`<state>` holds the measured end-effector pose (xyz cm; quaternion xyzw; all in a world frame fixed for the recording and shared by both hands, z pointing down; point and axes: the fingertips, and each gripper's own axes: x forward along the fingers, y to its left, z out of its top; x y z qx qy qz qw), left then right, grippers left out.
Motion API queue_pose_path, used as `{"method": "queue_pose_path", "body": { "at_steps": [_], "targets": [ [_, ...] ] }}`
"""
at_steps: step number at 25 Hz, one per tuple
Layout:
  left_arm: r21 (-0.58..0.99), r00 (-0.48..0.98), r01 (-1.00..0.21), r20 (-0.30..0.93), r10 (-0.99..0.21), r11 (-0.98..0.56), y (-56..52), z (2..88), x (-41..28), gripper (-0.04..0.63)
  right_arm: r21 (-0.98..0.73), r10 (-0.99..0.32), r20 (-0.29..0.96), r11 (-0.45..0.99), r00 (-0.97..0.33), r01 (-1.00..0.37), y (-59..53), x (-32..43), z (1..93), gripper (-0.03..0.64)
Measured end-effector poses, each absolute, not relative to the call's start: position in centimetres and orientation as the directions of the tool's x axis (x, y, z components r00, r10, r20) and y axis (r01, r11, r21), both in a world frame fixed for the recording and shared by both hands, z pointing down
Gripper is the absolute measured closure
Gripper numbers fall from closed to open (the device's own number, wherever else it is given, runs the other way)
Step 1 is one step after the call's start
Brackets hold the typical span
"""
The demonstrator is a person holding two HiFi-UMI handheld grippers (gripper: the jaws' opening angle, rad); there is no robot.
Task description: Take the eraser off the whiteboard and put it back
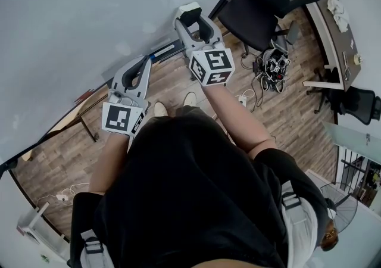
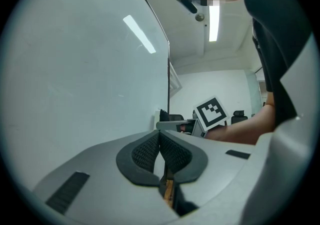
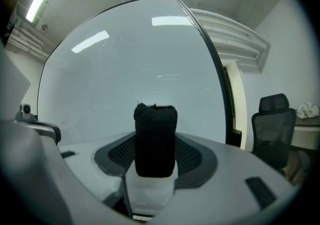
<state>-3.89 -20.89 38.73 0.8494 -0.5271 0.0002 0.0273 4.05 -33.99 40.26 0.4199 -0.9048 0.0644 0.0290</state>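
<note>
The eraser (image 3: 155,139) is gripped between the pads of the right gripper (image 3: 155,155). Its black felt part stands up past the pads and its white body is seated lower between the jaws. It is held in front of the whiteboard (image 3: 125,69), nearer the board's framed edge at the right of the right gripper view than its far side; whether it touches the surface cannot be told. The board's dark frame (image 3: 226,104) is seen as an upright line just beyond the eraser, and bare board lies open above it and to the left. The left gripper (image 2: 160,144) is closed on nothing, its pads pressed together, and is held beside the same board, apart from the eraser. In the head view the board's lower edge is seen crossing diagonally, and both grippers are held out over a wooden floor (image 1: 286,124). The board's surface is glossy and pale, with ceiling lights mirrored on it. Past the frame a black office chair (image 1: 265,5) is placed, a tangle of cables (image 1: 271,64) lies on the floor near it, and a desk (image 1: 333,22) is set along the right side.
</note>
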Motion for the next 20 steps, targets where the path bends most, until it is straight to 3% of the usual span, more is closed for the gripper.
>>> {"method": "queue_pose_path", "body": {
  "at_steps": [20],
  "targets": [
    [0.033, 0.481, -0.876, -0.010, -0.877, -0.481, -18.2, 37.9, -6.0, 0.600, -0.044, -0.750, 0.094, 0.654, -0.655, -0.755, -28.7, 4.2, 37.6, 0.396]
  ]
}}
